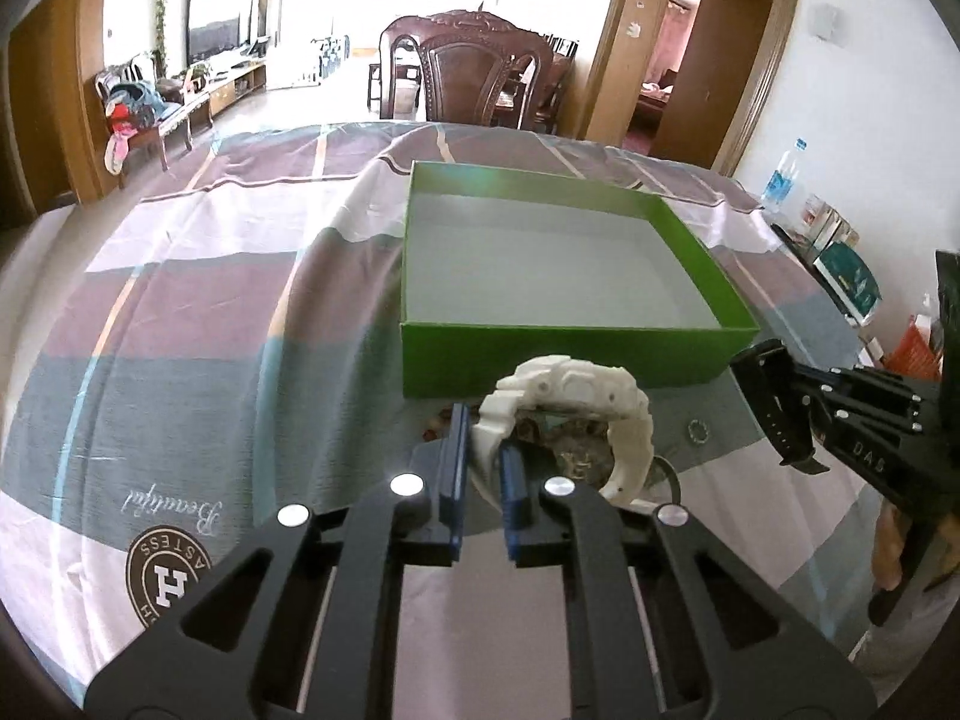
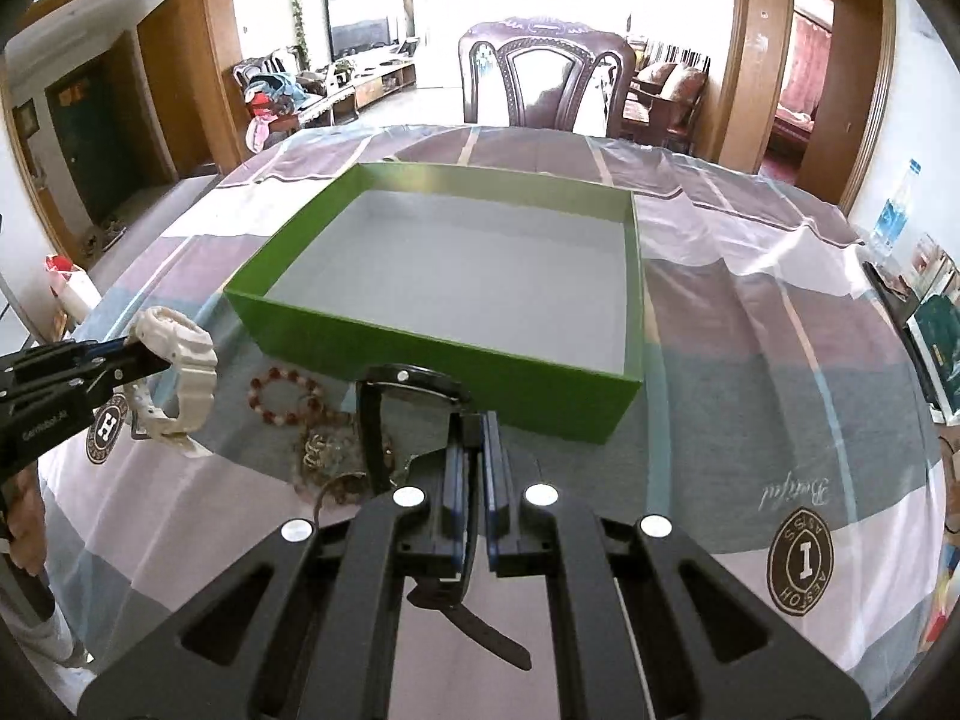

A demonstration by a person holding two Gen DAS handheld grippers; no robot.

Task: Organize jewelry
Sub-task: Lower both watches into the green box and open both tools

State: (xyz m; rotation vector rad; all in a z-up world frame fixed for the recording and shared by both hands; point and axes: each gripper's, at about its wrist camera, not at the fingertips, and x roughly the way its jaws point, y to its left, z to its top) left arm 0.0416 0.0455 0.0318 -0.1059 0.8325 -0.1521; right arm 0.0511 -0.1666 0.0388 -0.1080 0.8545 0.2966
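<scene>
My left gripper (image 1: 483,438) is shut on the strap of a white watch (image 1: 576,396), which hangs above the tablecloth just in front of the open green box (image 1: 558,360). My right gripper (image 2: 477,420) is shut on the strap of a black watch (image 2: 372,420), whose loose end dangles under the fingers. In the right wrist view the white watch (image 2: 180,360) hangs at the left, in front of the green box (image 2: 420,354). The box's grey inside holds nothing. A red bead bracelet (image 2: 282,396) and a tangle of gold jewelry (image 2: 327,456) lie on the cloth below the watches.
A small ring (image 1: 698,433) lies on the checked tablecloth (image 1: 180,330). A dark wooden chair (image 2: 540,78) stands beyond the table's far edge. A water bottle (image 1: 783,171) and books (image 1: 846,276) sit off the table's right side.
</scene>
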